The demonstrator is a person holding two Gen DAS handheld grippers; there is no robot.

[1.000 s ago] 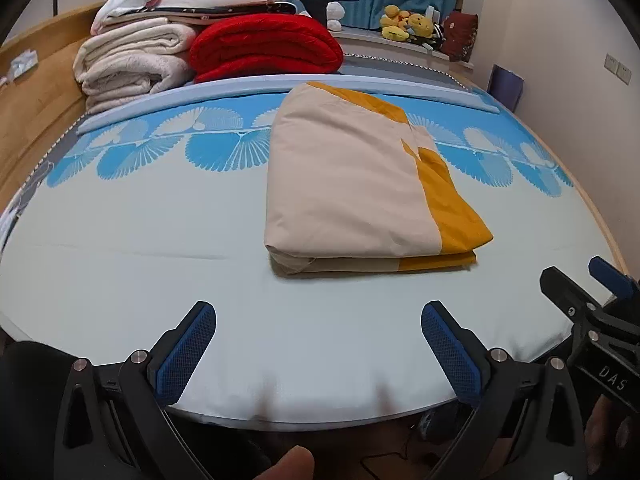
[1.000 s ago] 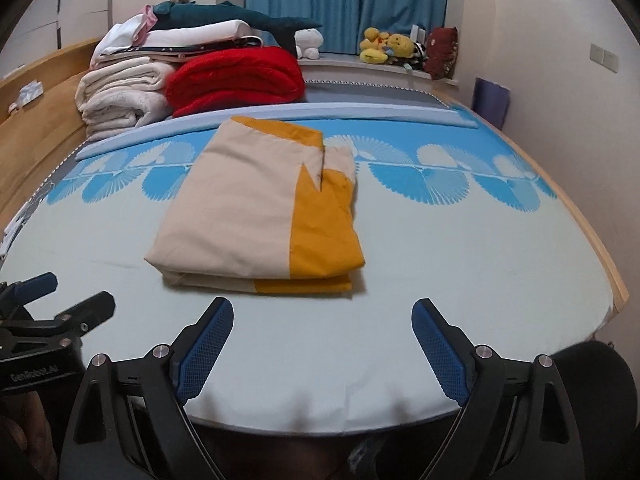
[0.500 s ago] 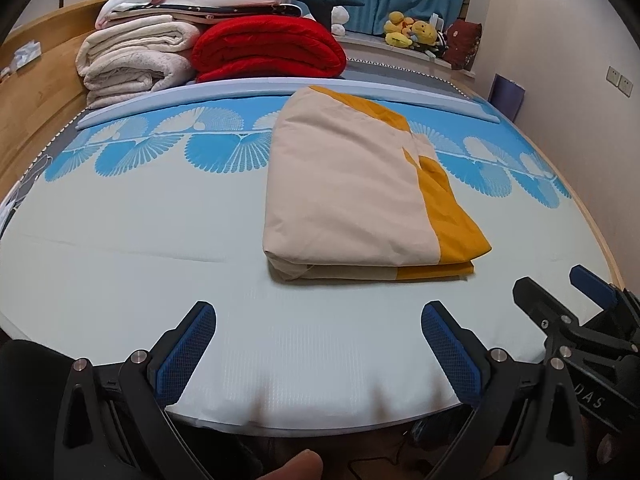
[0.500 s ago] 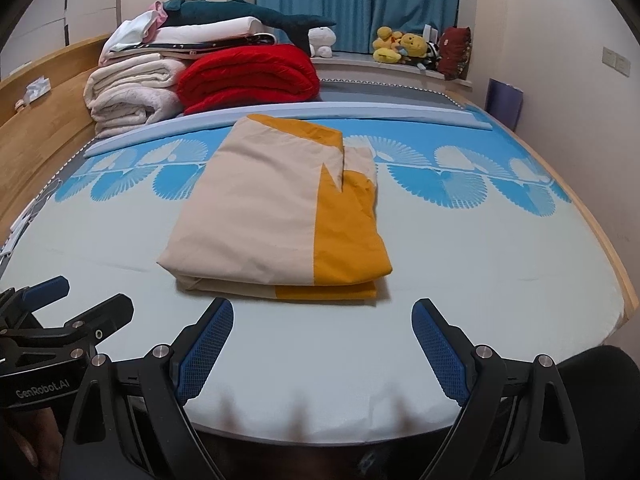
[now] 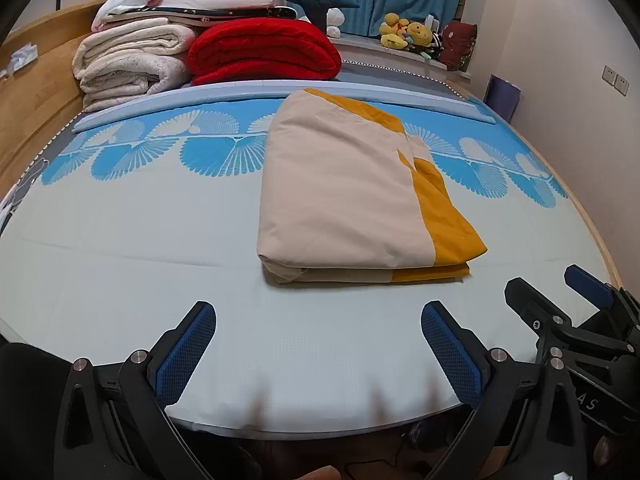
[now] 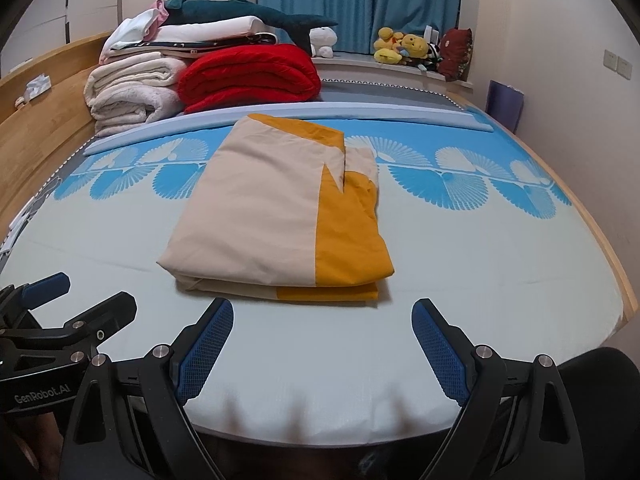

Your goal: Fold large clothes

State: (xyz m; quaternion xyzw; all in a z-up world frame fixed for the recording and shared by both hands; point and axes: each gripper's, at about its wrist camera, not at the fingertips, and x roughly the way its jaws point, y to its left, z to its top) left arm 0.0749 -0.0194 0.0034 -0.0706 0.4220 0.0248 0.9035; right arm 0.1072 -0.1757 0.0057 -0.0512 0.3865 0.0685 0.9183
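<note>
**Folded Bundle Lying Square, Both Grippers Standing Off**

The cloth, cream with an orange band along its right side, is lying in a compact folded bundle on the bed, roughly at the middle of the mattress. Measured from the cloth, the red quilt and the white blankets are sitting well beyond its far edge, by the headboard, and the plush toys are further back on the sill.

Judging by the stacked layers showing along the bundle's near edge, the folding looks nearly or wholly finished; the step in hand appears to be a pause to check the result. If one more fold is wanted, the next move is calling for both grippers to reach the near corners of the cloth, pinch all layers together and carry them over to the far edge. The uneven right flank, where orange and cream layers are stepping apart, may need squaring.

The left gripper is hovering short of the cloth's near edge, jaws wide apart, holding nothing and touching nothing. The right gripper is hovering likewise just before the near edge, jaws spread wide and empty, the cloth lying beyond its fingertips.
</note>
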